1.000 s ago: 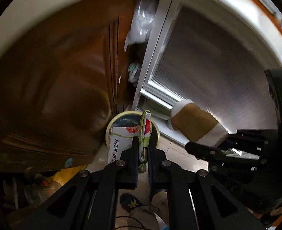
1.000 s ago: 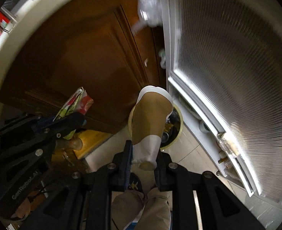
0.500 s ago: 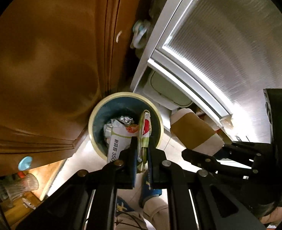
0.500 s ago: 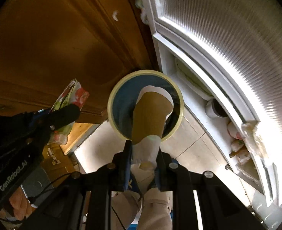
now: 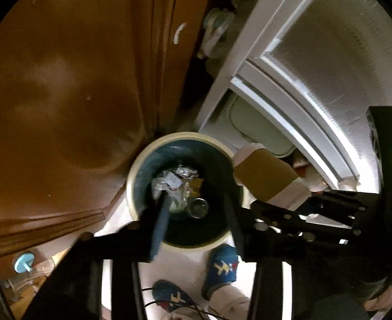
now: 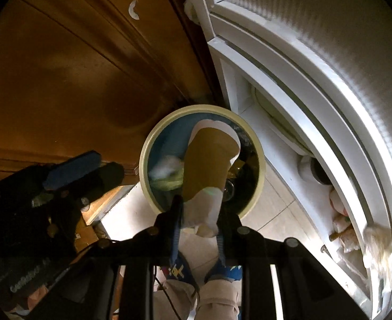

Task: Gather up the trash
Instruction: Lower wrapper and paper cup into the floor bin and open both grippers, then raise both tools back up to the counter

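Below, bin (image 5: 180,137). Left tool (image 5: 196,210) opening, empty, crumpled trash (image 5: 170,186) inside bin. Right view only: right tool (image 6: 198,213) opening around cup (image 6: 209,165) over bin (image 6: 260,186).

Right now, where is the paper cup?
In the right wrist view the paper cup sits between the right gripper's opening jaws, directly over the trash bin, beside the wooden door.

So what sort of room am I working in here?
Likely a corner of a home, by a doorway: a round waste bin stands on pale floor tiles between a brown wooden door and a white-framed ribbed-glass door.
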A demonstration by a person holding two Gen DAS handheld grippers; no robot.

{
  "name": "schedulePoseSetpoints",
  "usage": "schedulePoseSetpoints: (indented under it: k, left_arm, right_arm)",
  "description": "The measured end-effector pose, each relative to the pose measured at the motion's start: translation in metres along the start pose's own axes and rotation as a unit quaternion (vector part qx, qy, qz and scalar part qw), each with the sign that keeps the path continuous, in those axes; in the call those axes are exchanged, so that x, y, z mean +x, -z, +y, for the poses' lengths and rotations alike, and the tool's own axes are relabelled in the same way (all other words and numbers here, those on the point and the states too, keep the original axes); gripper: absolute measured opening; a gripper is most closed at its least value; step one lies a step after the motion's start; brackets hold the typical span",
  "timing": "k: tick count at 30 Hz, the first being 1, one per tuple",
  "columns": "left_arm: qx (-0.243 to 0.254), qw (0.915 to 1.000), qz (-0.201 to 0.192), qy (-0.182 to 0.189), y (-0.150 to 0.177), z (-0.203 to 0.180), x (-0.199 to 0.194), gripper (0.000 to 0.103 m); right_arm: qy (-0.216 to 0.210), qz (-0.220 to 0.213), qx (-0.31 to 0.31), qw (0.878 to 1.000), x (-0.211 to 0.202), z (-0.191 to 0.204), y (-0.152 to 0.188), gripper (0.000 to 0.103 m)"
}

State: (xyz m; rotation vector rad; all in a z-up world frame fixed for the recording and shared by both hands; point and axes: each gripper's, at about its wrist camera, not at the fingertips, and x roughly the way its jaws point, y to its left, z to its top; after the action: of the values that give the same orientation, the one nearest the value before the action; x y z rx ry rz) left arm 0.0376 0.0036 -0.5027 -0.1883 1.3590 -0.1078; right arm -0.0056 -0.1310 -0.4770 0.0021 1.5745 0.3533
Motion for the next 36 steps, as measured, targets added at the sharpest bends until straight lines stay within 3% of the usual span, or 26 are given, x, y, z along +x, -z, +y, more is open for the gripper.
schedulePoseSetpoints:
  k: [9,11,13,15,28,36]
  left_arm:
    - [-0.014,0.9996,-0.010,-0.022,0.002,0.012,-0.012,0.066]
    - [-0.019,0.9993,-0.015,-0.027,0.003,0.013,-0.017,0.067]
    - [-0.026,0.9990,-0.019,-0.030,0.003,0.016,-0.022,0.070]
    - [-0.033,0.9987,-0.026,-0.031,0.005,0.019,-0.029,0.074]
    - [-0.049,0.9978,-0.044,0.001,0.023,0.004,-0.110,0.077]
    - [-0.037,0.9958,-0.082,0.020,0.030,-0.014,-0.209,0.082]
  right_arm:
    - [-0.001,0.010,-0.010,1.000,0.006,0.001,-0.008,0.027]
    - [-0.001,0.009,-0.010,1.000,0.004,0.001,-0.008,0.036]
    - [-0.003,0.008,-0.008,1.000,0.003,0.001,-0.009,0.054]
    - [-0.007,0.006,-0.005,1.000,-0.001,0.002,-0.008,0.061]
    - [0.007,-0.010,-0.022,1.000,-0.069,0.025,0.002,0.061]
    - [0.014,-0.025,-0.049,0.998,-0.149,0.059,0.018,0.061]
